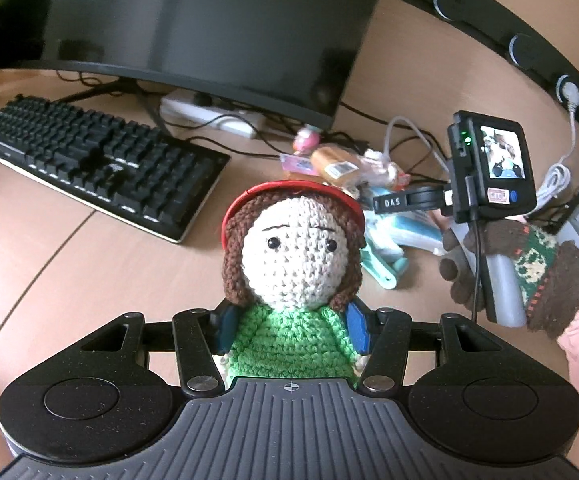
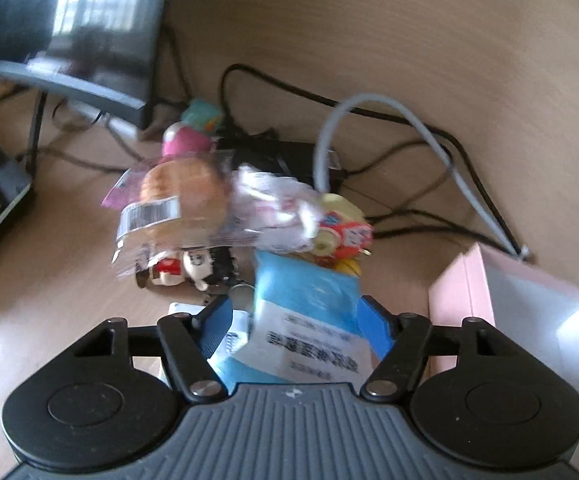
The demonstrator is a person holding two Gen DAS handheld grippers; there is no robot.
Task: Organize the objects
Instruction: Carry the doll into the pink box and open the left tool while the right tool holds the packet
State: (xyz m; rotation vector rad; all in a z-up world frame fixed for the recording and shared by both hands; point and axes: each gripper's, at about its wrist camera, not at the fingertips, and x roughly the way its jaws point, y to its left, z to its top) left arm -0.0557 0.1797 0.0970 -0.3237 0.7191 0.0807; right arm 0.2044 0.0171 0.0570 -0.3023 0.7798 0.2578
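My left gripper (image 1: 291,330) is shut on a crocheted doll (image 1: 293,248) with brown hair, a red headband and a green top; its blue pads press the doll's body and hold it upright above the desk. My right gripper (image 2: 295,326) is shut on a blue and white packet (image 2: 309,320) just in front of a pile of small items. The pile holds a wrapped bun (image 2: 181,196), a pink toy (image 2: 185,140) and clear-wrapped trinkets (image 2: 281,204). In the left wrist view the right gripper's body with its small screen (image 1: 489,168) is held by a gloved hand (image 1: 521,276).
A black keyboard (image 1: 97,164) and a dark monitor (image 1: 193,28) stand on the wooden desk (image 1: 69,272). Cables (image 2: 389,120) and a white power strip (image 1: 209,114) lie behind the pile. A pink box (image 2: 517,312) sits at the right. A black rail with sockets (image 1: 521,48) runs along the wall.
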